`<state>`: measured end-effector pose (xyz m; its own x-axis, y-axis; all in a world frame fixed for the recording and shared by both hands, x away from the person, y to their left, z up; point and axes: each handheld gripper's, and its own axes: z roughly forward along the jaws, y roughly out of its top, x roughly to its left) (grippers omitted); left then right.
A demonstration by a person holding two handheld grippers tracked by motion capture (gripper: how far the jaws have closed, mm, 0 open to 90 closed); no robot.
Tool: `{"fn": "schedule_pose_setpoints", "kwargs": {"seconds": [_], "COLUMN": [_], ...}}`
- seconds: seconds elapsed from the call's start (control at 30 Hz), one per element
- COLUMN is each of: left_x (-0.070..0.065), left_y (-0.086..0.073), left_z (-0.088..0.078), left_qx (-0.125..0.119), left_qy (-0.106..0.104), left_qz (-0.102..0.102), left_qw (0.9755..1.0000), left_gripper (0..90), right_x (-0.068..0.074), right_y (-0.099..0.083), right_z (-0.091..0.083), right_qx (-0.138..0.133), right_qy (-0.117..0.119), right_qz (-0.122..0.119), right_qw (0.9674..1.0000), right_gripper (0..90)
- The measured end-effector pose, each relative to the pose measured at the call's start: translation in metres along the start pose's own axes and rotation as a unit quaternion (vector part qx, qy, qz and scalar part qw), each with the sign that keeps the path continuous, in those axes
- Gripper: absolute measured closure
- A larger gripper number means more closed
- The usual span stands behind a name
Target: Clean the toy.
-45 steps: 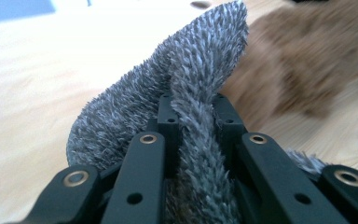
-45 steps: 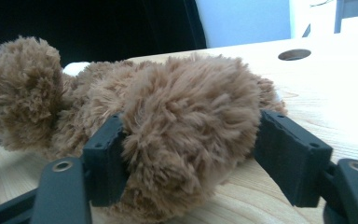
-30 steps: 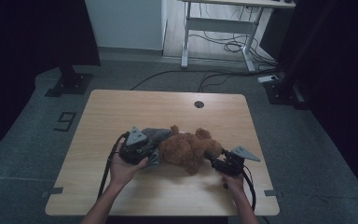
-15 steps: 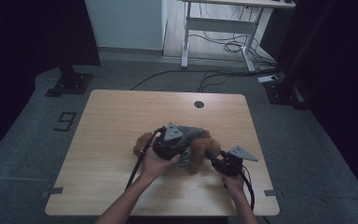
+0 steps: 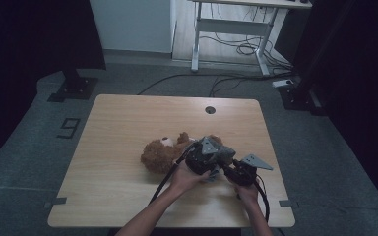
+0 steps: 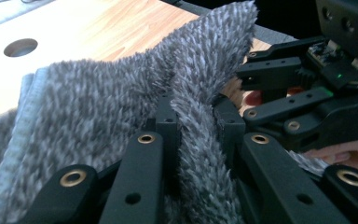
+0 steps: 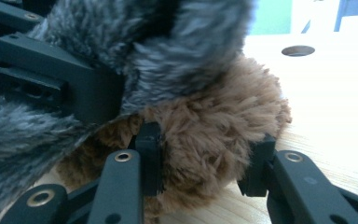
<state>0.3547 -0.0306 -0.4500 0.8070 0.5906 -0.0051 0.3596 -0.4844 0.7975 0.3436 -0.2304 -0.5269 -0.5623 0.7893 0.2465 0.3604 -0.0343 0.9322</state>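
A brown teddy bear [image 5: 158, 155] lies on the wooden table [image 5: 128, 123], head to the left. A grey fuzzy cloth [image 5: 222, 153] covers its right end. My left gripper [image 5: 215, 158] is over the bear, shut on a ridge of the grey cloth [image 6: 98, 107], which stands pinched between the pads of that gripper [image 6: 198, 119]. My right gripper [image 5: 226, 170] is at the bear's right end. Its jaws have just been closing on a brown plush limb [image 7: 214, 116], and the right gripper [image 7: 203, 149] now presses it from both sides. The grey cloth [image 7: 168, 42] hangs above that limb.
A round cable hole [image 5: 210, 109] sits near the table's far edge. Behind the table stands a white desk frame [image 5: 226, 34] with cables on the floor. A dark stand base [image 5: 74, 86] is at the far left. Both hands work close together at the table's front right.
My left hand has carried the grey cloth to the right across the bear, uncovering the bear's head at the left. The right hand has stayed in place.
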Motion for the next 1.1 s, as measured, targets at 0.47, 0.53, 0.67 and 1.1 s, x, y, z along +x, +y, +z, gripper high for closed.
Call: {"fn": "schedule_pose_setpoints", "kwargs": {"seconds": [0.47,0.53,0.67,1.1], "left_x": [0.011,0.019,0.03,0.084], "left_y": [-0.03,-0.039,-0.051,-0.118], "left_z": [-0.037,-0.055,-0.074,-0.133], "left_qx": [-0.016,-0.024,-0.026,-0.032], "left_qy": [0.036,0.051,0.078,0.126], "left_qz": [-0.006,-0.014,-0.017,-0.1], "left_qw": [0.9992,0.9983,0.9964,0.9865], "left_gripper": [76.1,75.9,75.6,75.4], "right_x": [-0.003,-0.003,-0.004,-0.005], "right_y": [-0.002,-0.002,-0.002,-0.003], "right_z": [-0.002,-0.003,-0.003,-0.004], "right_qx": [0.002,0.002,0.002,0.006], "right_qy": [0.01,0.011,0.013,0.014], "right_qz": [-0.003,-0.002,0.0,0.008], "right_qw": [0.9999,0.9999,0.9999,0.9999], "right_gripper": [60.2,60.2,60.2,60.1]}}
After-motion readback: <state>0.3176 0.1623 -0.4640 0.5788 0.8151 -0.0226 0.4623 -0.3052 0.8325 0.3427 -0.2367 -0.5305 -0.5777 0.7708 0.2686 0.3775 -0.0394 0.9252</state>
